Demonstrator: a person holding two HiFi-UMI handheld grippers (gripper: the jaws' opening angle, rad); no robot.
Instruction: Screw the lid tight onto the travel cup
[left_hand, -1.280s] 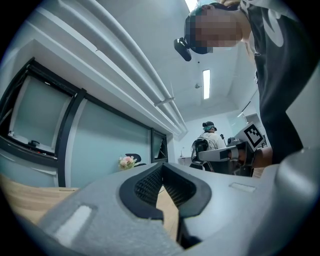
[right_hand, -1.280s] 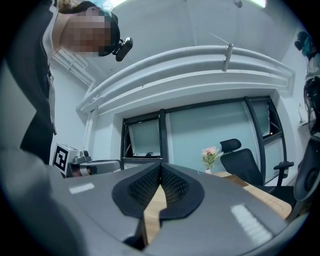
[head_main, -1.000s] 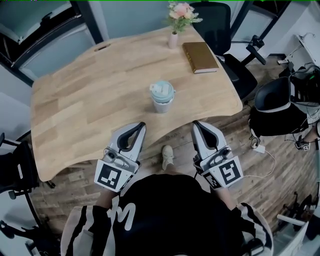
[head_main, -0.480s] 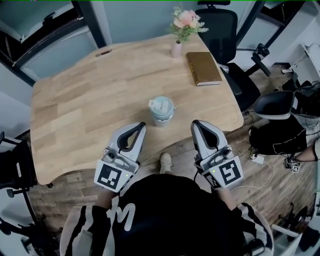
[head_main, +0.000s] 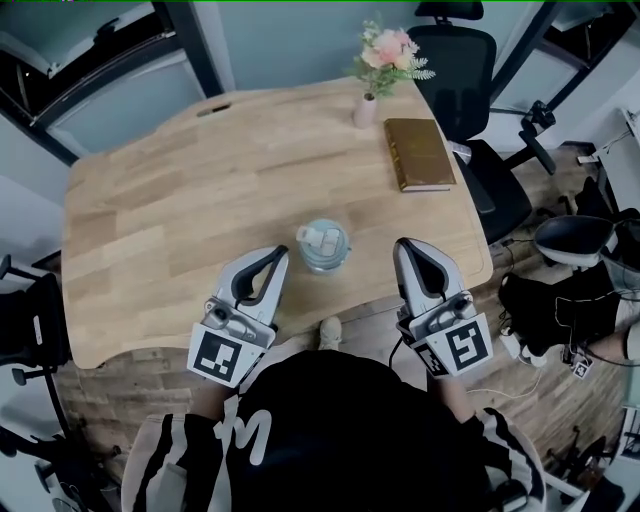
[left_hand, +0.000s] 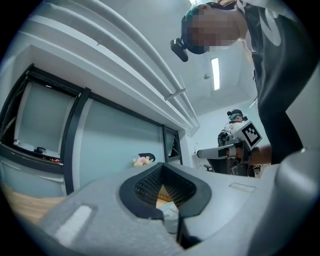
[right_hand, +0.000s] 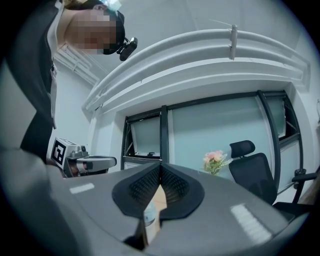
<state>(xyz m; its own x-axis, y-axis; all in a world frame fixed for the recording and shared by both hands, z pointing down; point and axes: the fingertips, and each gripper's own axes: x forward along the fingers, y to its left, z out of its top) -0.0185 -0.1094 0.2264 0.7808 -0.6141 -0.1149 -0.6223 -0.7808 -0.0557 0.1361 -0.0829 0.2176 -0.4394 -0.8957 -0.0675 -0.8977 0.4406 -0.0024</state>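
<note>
The travel cup (head_main: 323, 246) is pale teal and stands upright near the front edge of the wooden table (head_main: 180, 200). Its lid (head_main: 322, 238) sits on top. My left gripper (head_main: 277, 253) is shut and empty, a little to the cup's left. My right gripper (head_main: 404, 246) is also shut and empty, a little further off to the cup's right. Neither touches the cup. In the right gripper view the shut jaws meet (right_hand: 160, 165), and a sliver of the cup (right_hand: 149, 216) shows through the gap below them. The left gripper view shows its own jaws closed together (left_hand: 162, 165).
A brown book (head_main: 419, 153) and a small vase of pink flowers (head_main: 368, 104) stand at the table's far right. A black office chair (head_main: 463, 60) is behind them. Another chair (head_main: 575, 240) and cables lie on the floor to the right.
Both grippers have moved forward from off the table's front edge, so their tips now flank the cup. The cup has not moved on the table. The jaws stayed shut.
</note>
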